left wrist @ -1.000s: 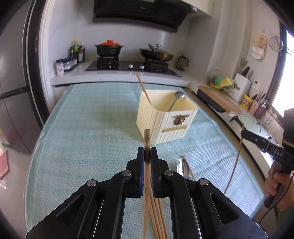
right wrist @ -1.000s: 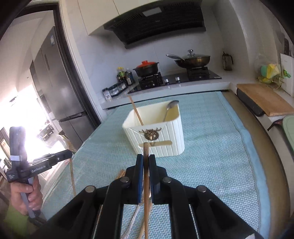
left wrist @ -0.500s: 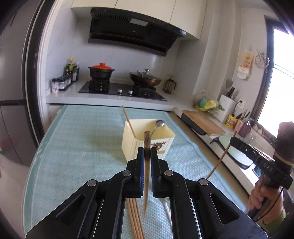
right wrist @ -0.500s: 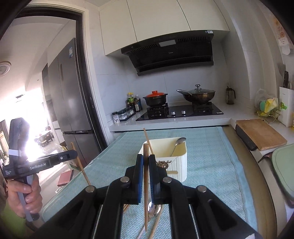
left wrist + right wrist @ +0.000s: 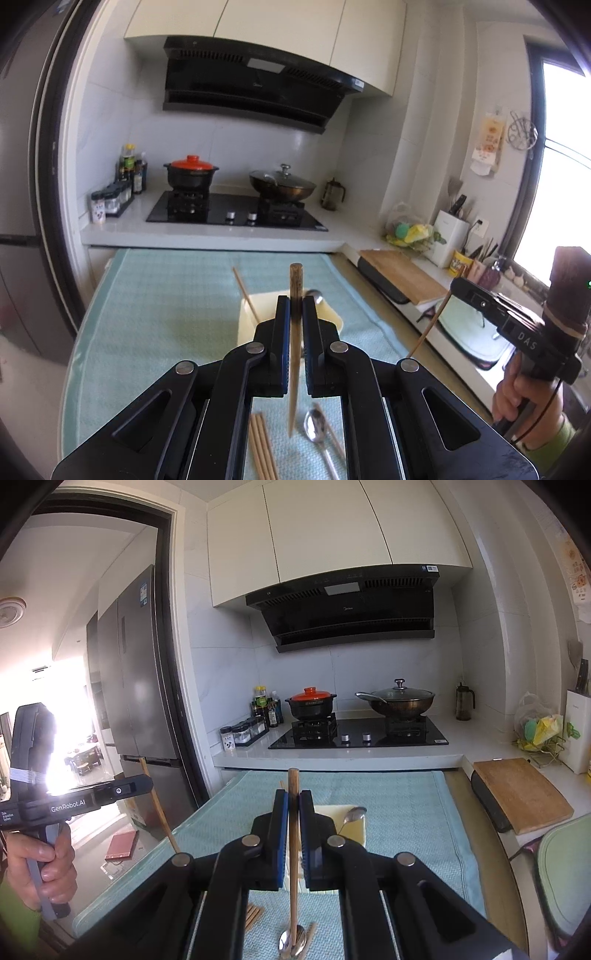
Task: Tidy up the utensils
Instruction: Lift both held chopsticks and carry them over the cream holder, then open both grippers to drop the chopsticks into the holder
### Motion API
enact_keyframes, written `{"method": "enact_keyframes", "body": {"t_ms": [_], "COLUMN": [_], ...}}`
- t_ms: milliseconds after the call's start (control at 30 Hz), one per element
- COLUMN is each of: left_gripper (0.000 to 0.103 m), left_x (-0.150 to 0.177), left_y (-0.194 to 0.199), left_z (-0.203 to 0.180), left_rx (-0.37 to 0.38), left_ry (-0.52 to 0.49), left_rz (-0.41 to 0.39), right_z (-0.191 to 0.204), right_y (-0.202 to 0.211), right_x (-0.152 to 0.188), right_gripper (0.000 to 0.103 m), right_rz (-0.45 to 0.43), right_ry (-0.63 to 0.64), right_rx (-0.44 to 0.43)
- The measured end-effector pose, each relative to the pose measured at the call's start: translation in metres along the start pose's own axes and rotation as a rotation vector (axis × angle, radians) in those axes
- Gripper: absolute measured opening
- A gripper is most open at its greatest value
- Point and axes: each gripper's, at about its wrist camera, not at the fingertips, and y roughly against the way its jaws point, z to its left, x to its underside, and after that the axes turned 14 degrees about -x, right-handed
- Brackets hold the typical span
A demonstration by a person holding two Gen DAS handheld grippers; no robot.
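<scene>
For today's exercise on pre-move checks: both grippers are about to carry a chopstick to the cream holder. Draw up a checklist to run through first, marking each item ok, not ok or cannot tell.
1. Left gripper clamped on its chopstick: ok.
2. Right gripper clamped on its chopstick: ok.
3. Both chopsticks lifted clear of the teal mat: ok.
4. Cream holder upright, its opening reachable: ok; it holds one chopstick and a spoon.
5. Room left inside the holder: cannot tell; the grippers hide much of it.
6. Loose chopsticks and spoon left on the mat: not ok.
</scene>
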Motion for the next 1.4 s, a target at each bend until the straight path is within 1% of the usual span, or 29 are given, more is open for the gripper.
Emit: {"method": "enact_keyframes", "body": {"t_ms": [133,267,400,467,567,733,800,900,933,967,1000,1033,1067,1100,1133,1167,1233,1267,1300,1333,1367,1400], "left_gripper": [0.004,0.004,0.004,0.004,0.004,0.004,0.004,0.005,0.01,0.016,0.032,0.045,0.048,0.056,0.065,0.069,0.082,0.085,0.09,0.093,0.094,0.095], "left_x": [-0.037,-0.065,-0.074,-0.071,-0.059,-0.029,-0.018,-0.008,-0.007,-0.007,-0.009,-0.012,-0.017,-0.022,-0.029,-0.033,-0.038,-0.038,-0.036,-0.032,-0.028,-0.023], "left_y": [-0.015,-0.038,-0.077,-0.098,-0.132,-0.178,-0.19,-0.2,-0.202,-0.201,-0.198,-0.191,-0.182,-0.172,-0.162,-0.15,-0.115,-0.1,-0.083,-0.066,-0.051,-0.039], "left_z": [-0.007,-0.015,-0.018,-0.02,-0.021,-0.02,-0.021,-0.026,-0.027,-0.025,-0.023,-0.019,-0.015,-0.01,-0.006,-0.001,0.009,0.014,0.019,0.023,0.026,0.029], "left_rx": [-0.008,-0.048,-0.061,-0.068,-0.072,-0.086,-0.097,-0.107,-0.115,-0.12,-0.121,-0.121,-0.129,-0.14,-0.151,-0.16,-0.178,-0.184,-0.194,-0.207,-0.218,-0.228], "left_ry": [0.002,-0.01,0.002,0.003,0.011,0.014,-0.005,-0.042,-0.046,-0.047,-0.043,-0.035,-0.029,-0.027,-0.027,-0.026,-0.031,-0.038,-0.048,-0.063,-0.08,-0.098], "left_rz": [-0.037,-0.086,-0.064,-0.041,0.023,0.149,0.18,0.205,0.216,0.228,0.233,0.223,0.203,0.183,0.167,0.147,0.104,0.084,0.069,0.06,0.055,0.055], "right_z": [-0.01,-0.022,-0.04,-0.049,-0.063,-0.095,-0.107,-0.125,-0.131,-0.135,-0.136,-0.136,-0.133,-0.131,-0.125,-0.117,-0.1,-0.091,-0.083,-0.075,-0.066,-0.059], "right_y": [-0.019,-0.046,-0.079,-0.097,-0.128,-0.178,-0.194,-0.217,-0.225,-0.23,-0.232,-0.229,-0.223,-0.213,-0.201,-0.19,-0.167,-0.153,-0.14,-0.126,-0.111,-0.097], "right_x": [-0.034,-0.067,-0.082,-0.08,-0.067,-0.034,-0.02,-0.004,0.0,0.002,0.003,0.0,-0.006,-0.012,-0.019,-0.027,-0.043,-0.05,-0.057,-0.062,-0.066,-0.071], "right_gripper": [0.006,0.006,0.006,0.006,0.006,0.006,0.006,0.007,0.007,0.01,0.015,0.029,0.046,0.052,0.056,0.056,0.056,0.058,0.061,0.067,0.073,0.075], "right_rz": [-0.024,-0.042,-0.054,-0.045,0.014,0.164,0.221,0.304,0.334,0.354,0.359,0.351,0.327,0.293,0.257,0.231,0.196,0.178,0.163,0.147,0.126,0.107], "right_ry": [0.014,0.028,0.023,0.025,-0.003,-0.089,-0.119,-0.181,-0.201,-0.215,-0.222,-0.22,-0.211,-0.195,-0.17,-0.14,-0.07,-0.034,0.001,0.034,0.064,0.089], "right_rx": [-0.003,0.006,0.008,0.008,-0.001,-0.013,-0.016,-0.036,-0.032,-0.022,-0.014,0.0,0.012,0.016,0.021,0.032,0.06,0.074,0.088,0.101,0.113,0.123]}}
